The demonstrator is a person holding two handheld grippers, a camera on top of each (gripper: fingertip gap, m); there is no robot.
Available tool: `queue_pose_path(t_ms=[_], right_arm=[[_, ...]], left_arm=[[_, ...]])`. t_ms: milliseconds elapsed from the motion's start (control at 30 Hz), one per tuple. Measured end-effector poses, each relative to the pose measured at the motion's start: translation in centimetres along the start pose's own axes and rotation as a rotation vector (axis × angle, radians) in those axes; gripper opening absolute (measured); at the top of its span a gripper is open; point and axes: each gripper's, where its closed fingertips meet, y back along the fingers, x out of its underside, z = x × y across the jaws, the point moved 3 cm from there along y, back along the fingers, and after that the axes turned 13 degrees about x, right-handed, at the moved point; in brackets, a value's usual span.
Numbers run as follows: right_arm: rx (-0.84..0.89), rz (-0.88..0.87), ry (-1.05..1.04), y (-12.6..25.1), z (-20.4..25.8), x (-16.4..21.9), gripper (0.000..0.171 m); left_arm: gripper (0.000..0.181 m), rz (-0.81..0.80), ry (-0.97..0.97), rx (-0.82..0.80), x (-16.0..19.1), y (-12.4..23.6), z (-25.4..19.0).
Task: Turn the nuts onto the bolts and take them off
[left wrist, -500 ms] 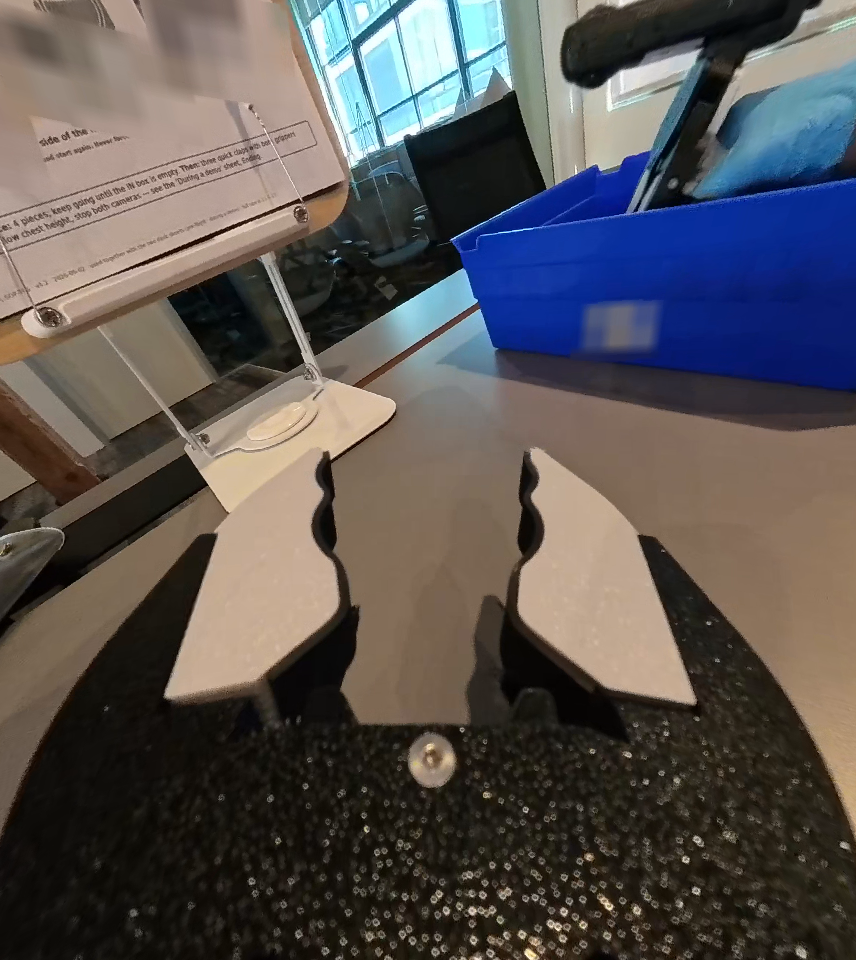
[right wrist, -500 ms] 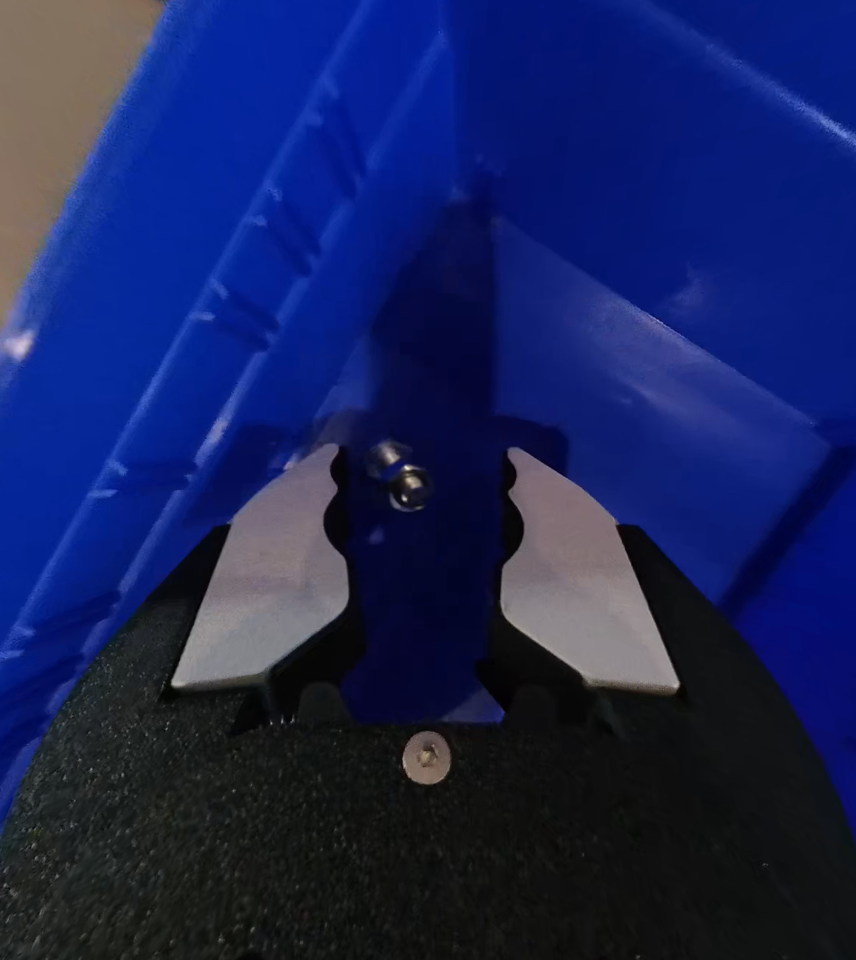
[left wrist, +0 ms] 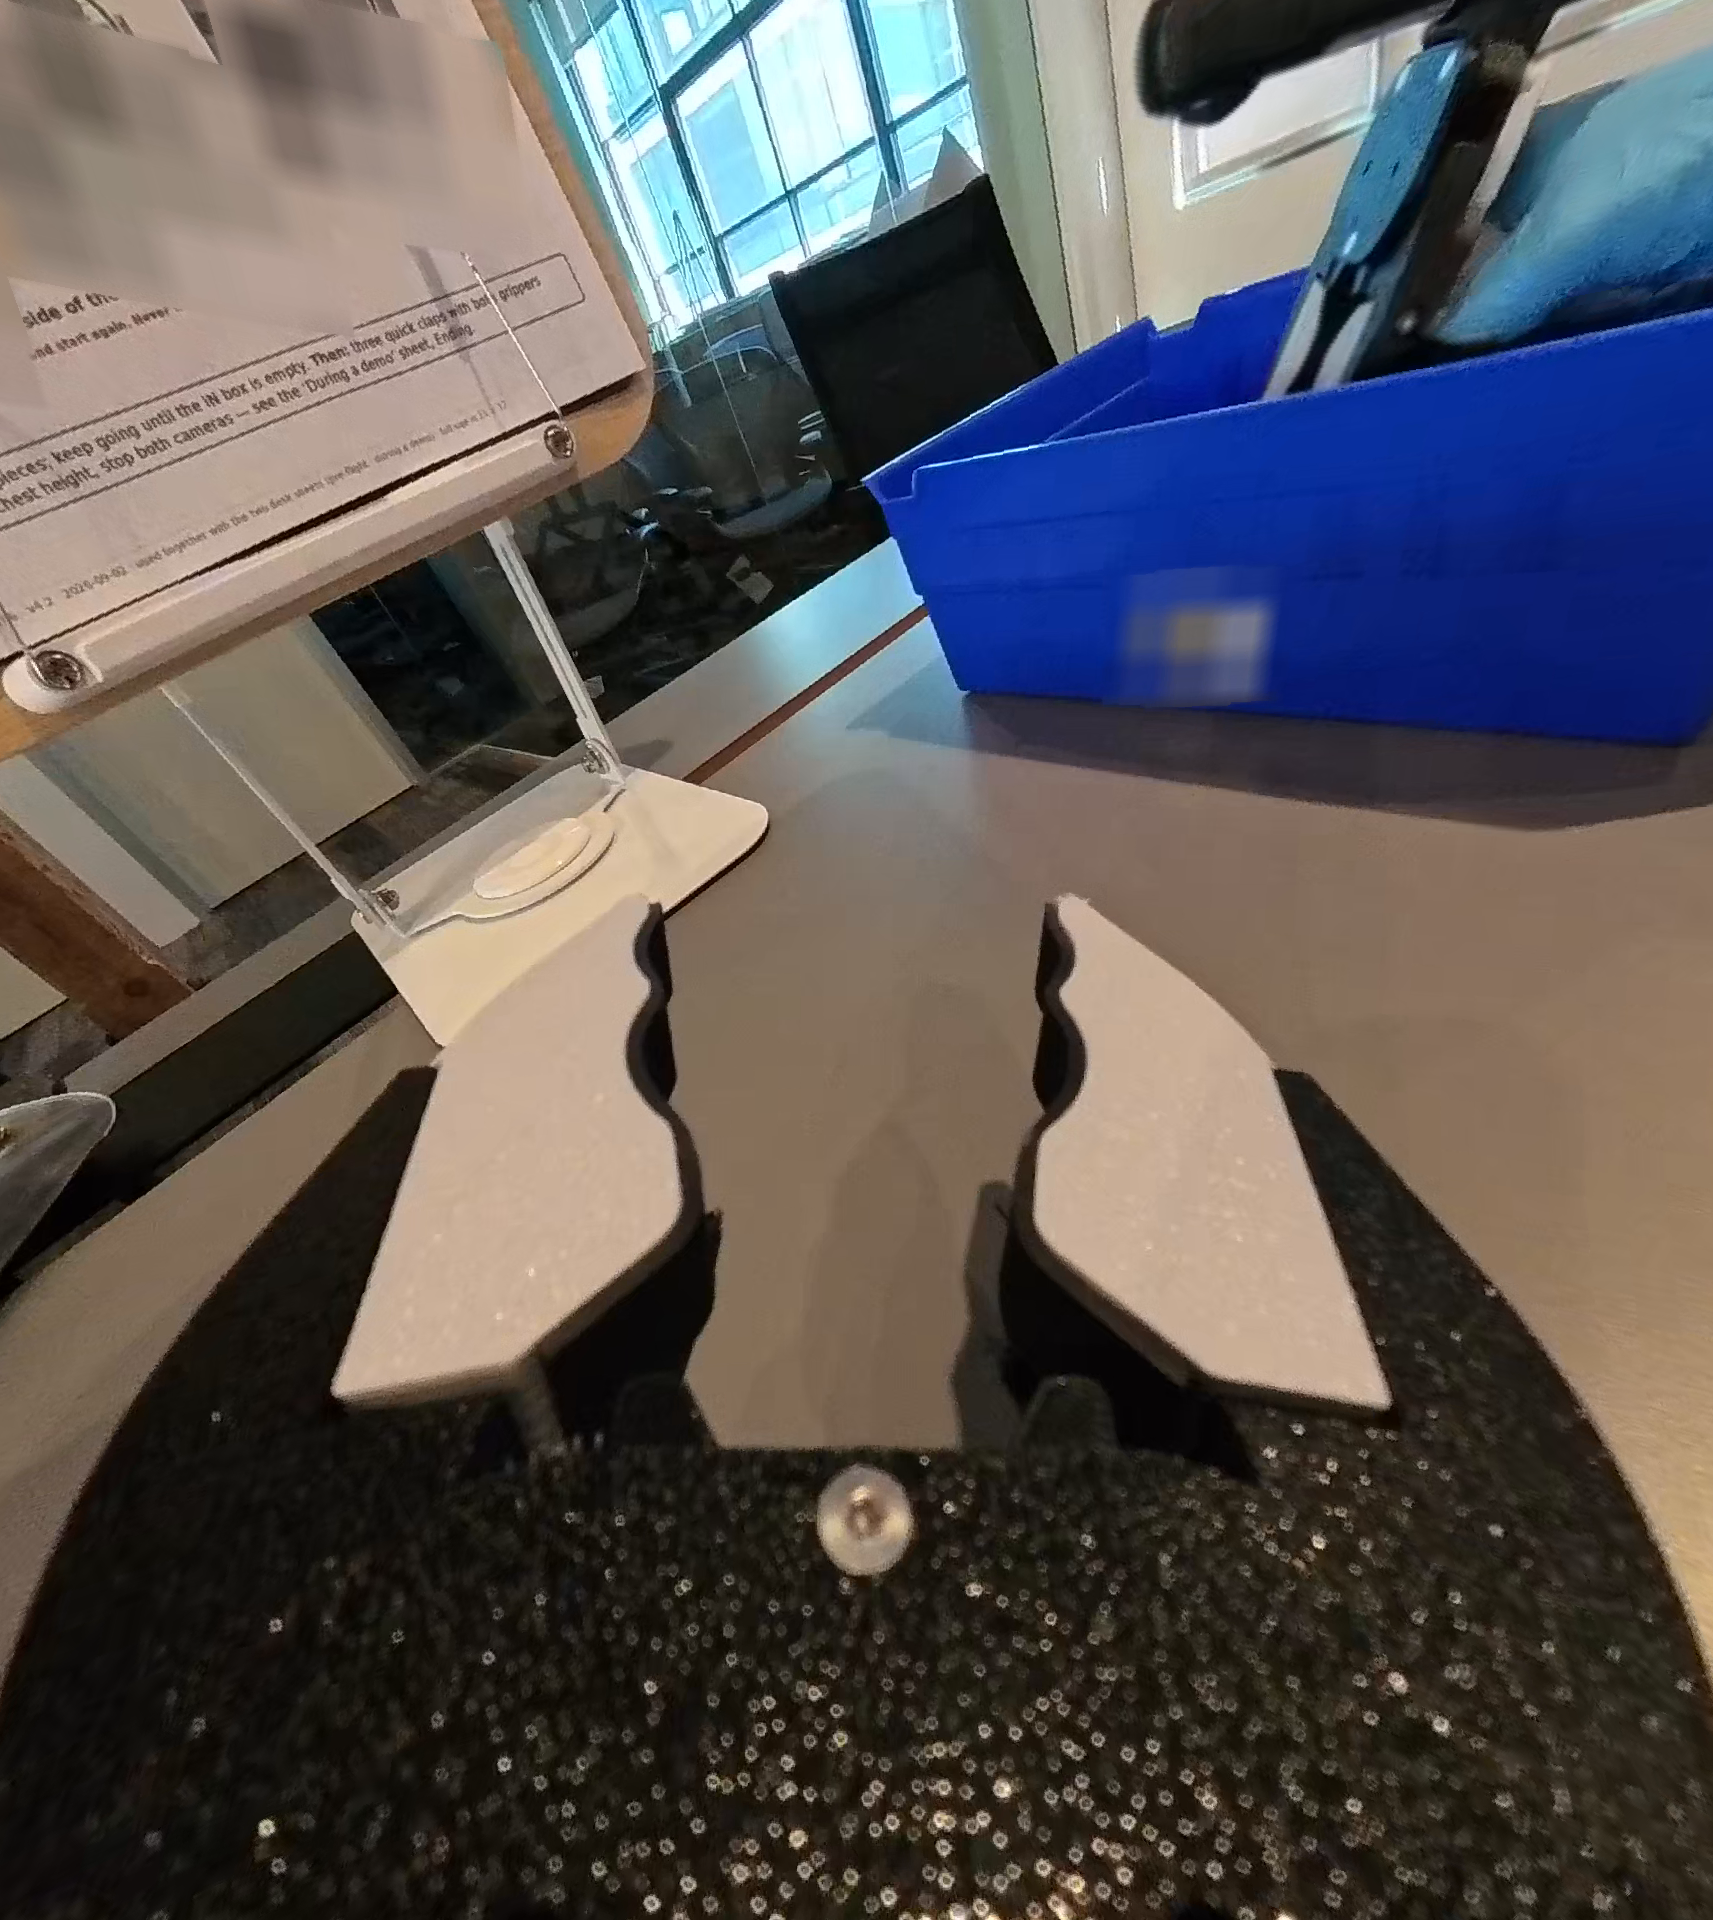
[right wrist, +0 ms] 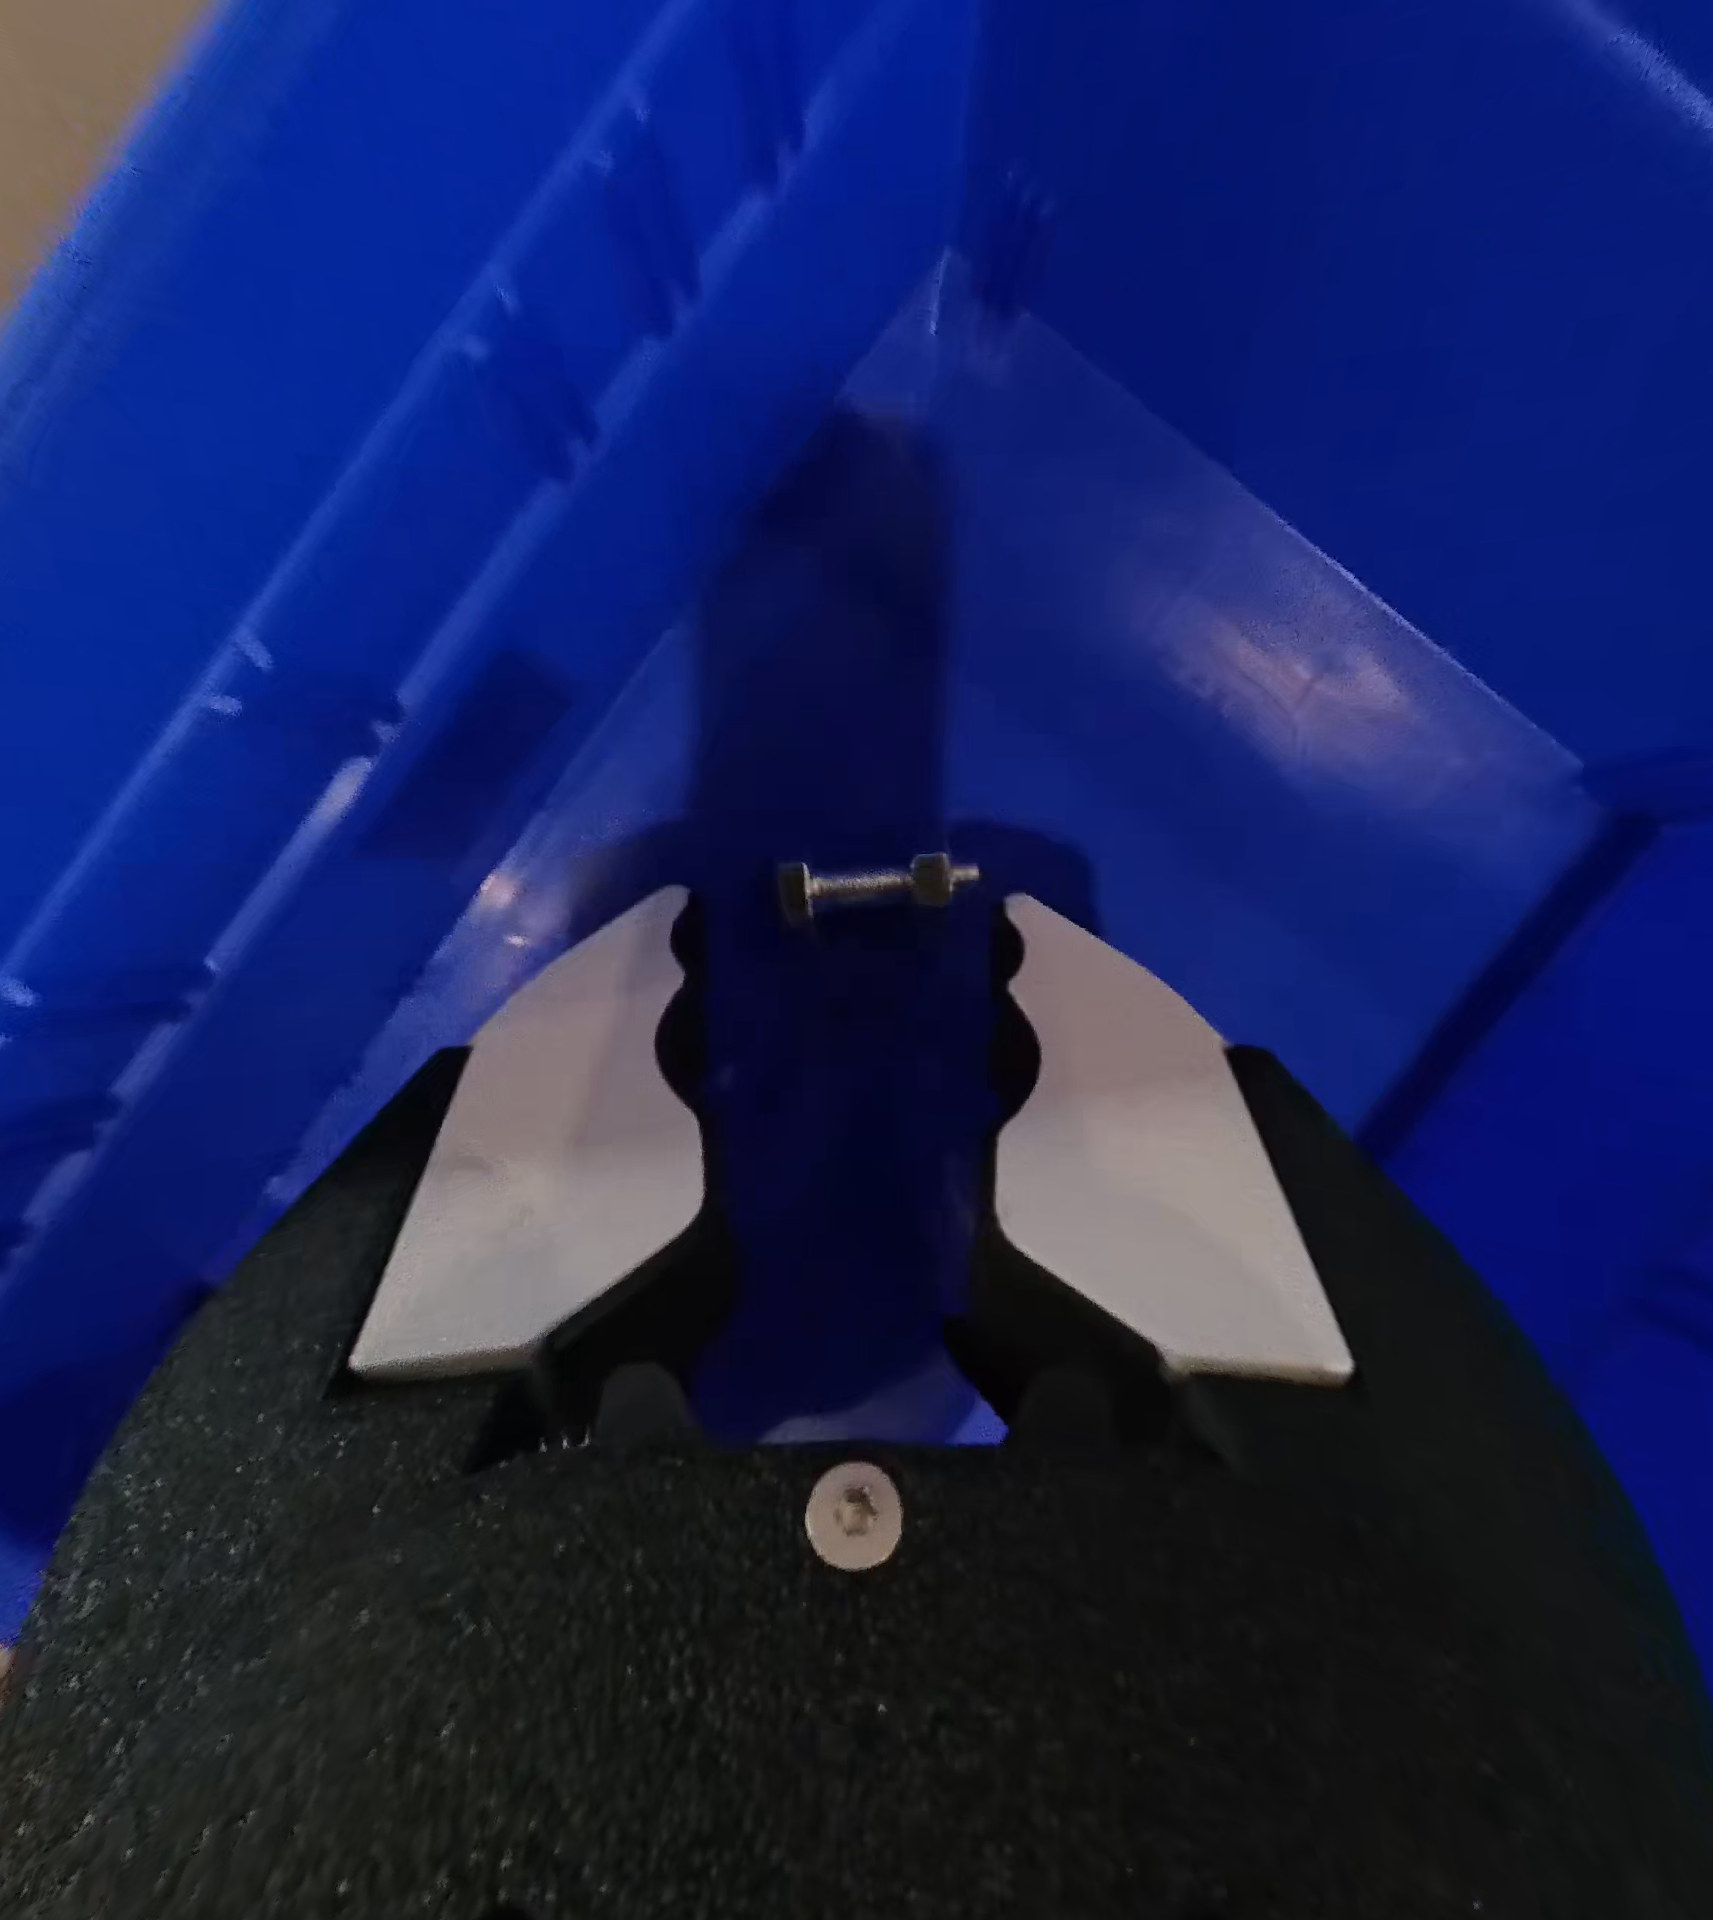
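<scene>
A small silver bolt with a nut threaded near one end [right wrist: 878, 886] lies crosswise on the floor of the blue bin [right wrist: 1247, 520], near an inner corner. My right gripper [right wrist: 847, 914] is open inside the bin, its tips just short of the bolt and on either side of it. My left gripper [left wrist: 852, 920] is open and empty, low over the grey table [left wrist: 1247, 987]. In the left wrist view the right gripper's body [left wrist: 1371, 260], held by a blue-gloved hand [left wrist: 1641, 208], reaches down into the blue bin [left wrist: 1351, 582].
A document stand with printed sheets [left wrist: 239, 416] and a white base [left wrist: 623, 862] stands at the table's left edge. The blue bin sits at the far right of the table. Windows and a dark chair [left wrist: 914, 343] lie beyond the table.
The bolt with its nut now lies crosswise between the right fingertips, where before it pointed end-on near the left finger. The right gripper has shifted in the bin. The left gripper has barely moved.
</scene>
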Motion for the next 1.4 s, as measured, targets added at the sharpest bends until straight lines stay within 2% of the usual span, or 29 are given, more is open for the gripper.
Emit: queue_pose_path(t_ms=[33, 167, 333, 467, 567, 667, 767, 833, 933, 1067, 1233, 1400], right_arm=[[0.015, 0.021, 0.005, -0.3, -0.2, 0.2, 0.058], [0.041, 0.039, 0.094, -1.5, 0.2, 0.4, 0.064], [0.019, 0.011, 0.029, -1.5, 0.2, 0.5, 0.051], [0.114, -0.038, 0.070, -0.3, -0.2, 0.7, 0.040], [0.257, -0.192, 0.110, 3.2, -0.4, -0.7, 0.039], [0.341, -0.433, 0.157, 8.5, 2.2, -3.9, 0.039], [0.343, -0.691, 0.271, 13.5, 8.4, -7.7, 0.039], [0.308, -0.840, 0.385, 15.2, 13.7, -9.6, 0.039], [0.308, -0.988, 0.559, 14.3, 20.1, -11.0, 0.039], [0.338, -1.196, 0.771, 11.0, 25.2, -10.6, 0.039], [0.380, -1.315, 0.836, 9.7, 27.2, -10.1, 0.039], [0.435, -1.360, 0.892, 9.4, 28.1, -9.5, 0.039]], left_arm=[[0.067, 0.001, -0.001, 0.002, 0.0, 0.0, 0.0], [0.067, 0.006, -0.005, 0.016, 0.0, -0.2, -0.2], [0.067, -0.003, -0.020, 0.035, -0.1, -0.3, -0.6], [0.066, -0.011, -0.023, 0.059, -0.3, -0.5, -1.0], [0.065, -0.022, -0.027, 0.079, -0.5, -0.7, -1.3], [0.059, -0.036, -0.018, 0.097, -0.6, -0.6, -1.4], [0.053, -0.159, 0.082, 0.188, -1.6, 0.2, -1.2], [0.051, -0.280, 0.173, 0.270, -2.6, 1.4, -0.8], [0.046, -0.424, 0.303, 0.404, -3.3, 3.4, 0.3], [0.045, -0.490, 0.457, 0.520, -2.9, 5.0, 2.1], [0.045, -0.407, 0.558, 0.657, -1.8, 4.5, 1.9], [0.027, -0.304, 0.528, 0.737, -1.2, 3.6, 0.2]])
